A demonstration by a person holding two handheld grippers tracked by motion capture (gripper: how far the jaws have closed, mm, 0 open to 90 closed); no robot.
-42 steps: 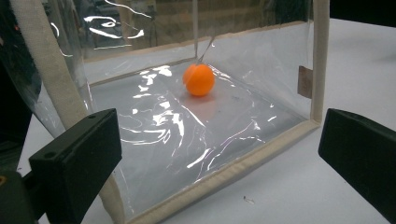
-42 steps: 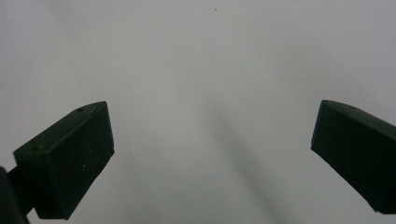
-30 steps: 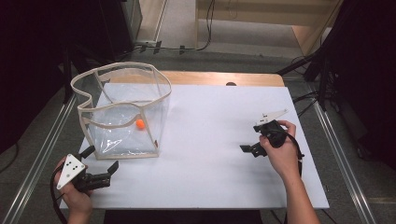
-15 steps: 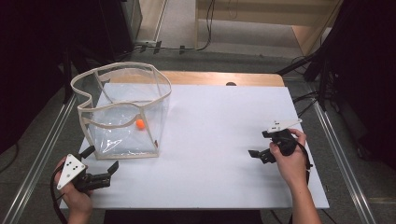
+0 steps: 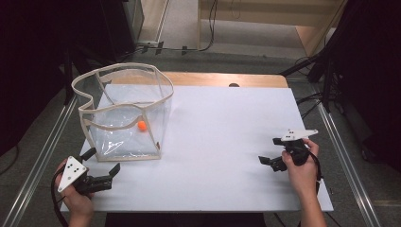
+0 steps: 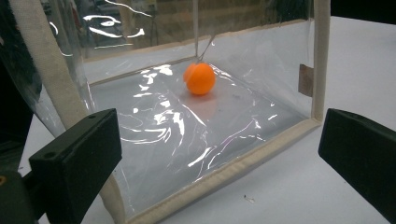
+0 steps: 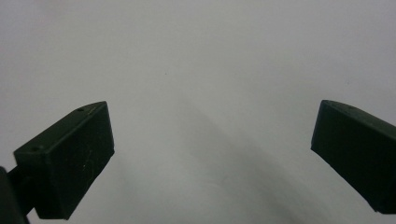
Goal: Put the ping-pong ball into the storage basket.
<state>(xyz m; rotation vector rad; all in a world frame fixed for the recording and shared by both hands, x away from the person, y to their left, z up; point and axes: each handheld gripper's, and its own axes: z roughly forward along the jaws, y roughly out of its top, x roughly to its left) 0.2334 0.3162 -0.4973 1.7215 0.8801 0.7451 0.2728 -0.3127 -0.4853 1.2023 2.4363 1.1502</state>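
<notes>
orange ball (image 6: pixel 200 78) lies on the floor of the clear plastic bag (image 5: pixel 124 113), which stands at the table's (image 5: pixel 222 123) left; the right gripper (image 5: pixel 273 152) has drawn back toward the right edge over the last second, jaws wide and empty, so the drop looks done; the left gripper (image 5: pixel 102 164) waits spread just before the bag

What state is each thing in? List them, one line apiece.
Clear bag: upright on the table, top open, walls partly sagging.
Orange ball: resting on the bag's floor, untouched.
Left gripper: open, empty, just outside the bag's near corner.
Right gripper: open, empty, over bare table, far from the bag.
</notes>
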